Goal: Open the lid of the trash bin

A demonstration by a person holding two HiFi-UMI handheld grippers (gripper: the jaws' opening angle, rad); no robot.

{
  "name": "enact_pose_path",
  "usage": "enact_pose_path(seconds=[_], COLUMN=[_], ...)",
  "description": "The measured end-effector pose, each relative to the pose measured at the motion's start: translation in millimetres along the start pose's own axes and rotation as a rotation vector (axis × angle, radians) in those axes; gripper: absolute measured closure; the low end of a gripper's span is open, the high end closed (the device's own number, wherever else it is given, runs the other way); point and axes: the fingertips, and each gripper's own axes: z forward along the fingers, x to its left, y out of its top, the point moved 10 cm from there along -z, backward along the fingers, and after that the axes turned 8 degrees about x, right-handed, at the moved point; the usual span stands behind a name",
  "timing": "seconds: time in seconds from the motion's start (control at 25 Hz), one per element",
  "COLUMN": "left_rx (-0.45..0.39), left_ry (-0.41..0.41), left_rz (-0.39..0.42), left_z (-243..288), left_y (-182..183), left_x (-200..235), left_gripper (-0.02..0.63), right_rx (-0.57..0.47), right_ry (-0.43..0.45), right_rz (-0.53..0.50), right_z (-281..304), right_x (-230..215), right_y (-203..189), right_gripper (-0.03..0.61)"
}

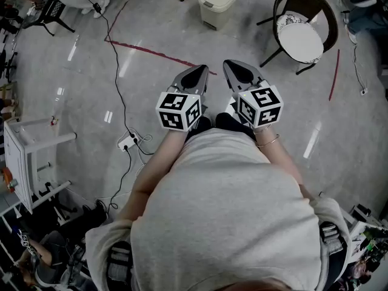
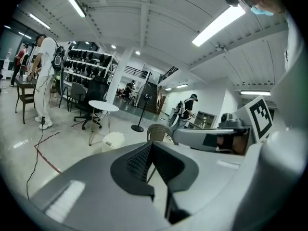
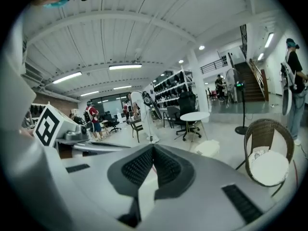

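Now | left tongs (image 1: 202, 71) together, empty | right tongs (image 1: 230, 66) together, empty | both forward, side by side | trash bin (image 1: 217, 3) well ahead

Lighting was bright and even, from long ceiling strip lamps (image 2: 226, 23). These threw white glare streaks on the polished floor (image 1: 130, 59). Shadows were faint. Both gripper views bowed hard at the rims, corners black. My left gripper (image 2: 151, 146) and right gripper (image 3: 154, 148) read soft, too near for focus. The head view was sharp.
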Motion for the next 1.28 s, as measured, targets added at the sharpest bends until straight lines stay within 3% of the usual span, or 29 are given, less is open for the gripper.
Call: enact_pose_path(seconds=[0.28,0.56,0.8,1.04,1.28], left_rx=[0.030,0.037,0.002,-0.012,-0.028], left_ry=[-0.003,0.026,0.063,0.094,0.116], left_rz=[-0.042,-0.098,-0.115,-0.130,-0.139], left_z=[-2,15,48,104,161], left_y=[-13,-4,30,81,131], left_x=[23,60,100,139,170], left_gripper=[0.604,0.604,0.604,0.604,0.604], right_rx=[0.068,0.093,0.092,0.055,0.058], right_ry=[-0.010,-0.006,-0.013,-0.032,0.015], right_rz=[0.044,0.043,0.048,0.028,0.010], right_z=[24,59,101,152,198], right_x=[8,-5,-45,-114,-168], right_y=[-18,-8,13,74,115], right_gripper=[0.572,0.572,0.572,0.572,0.572])
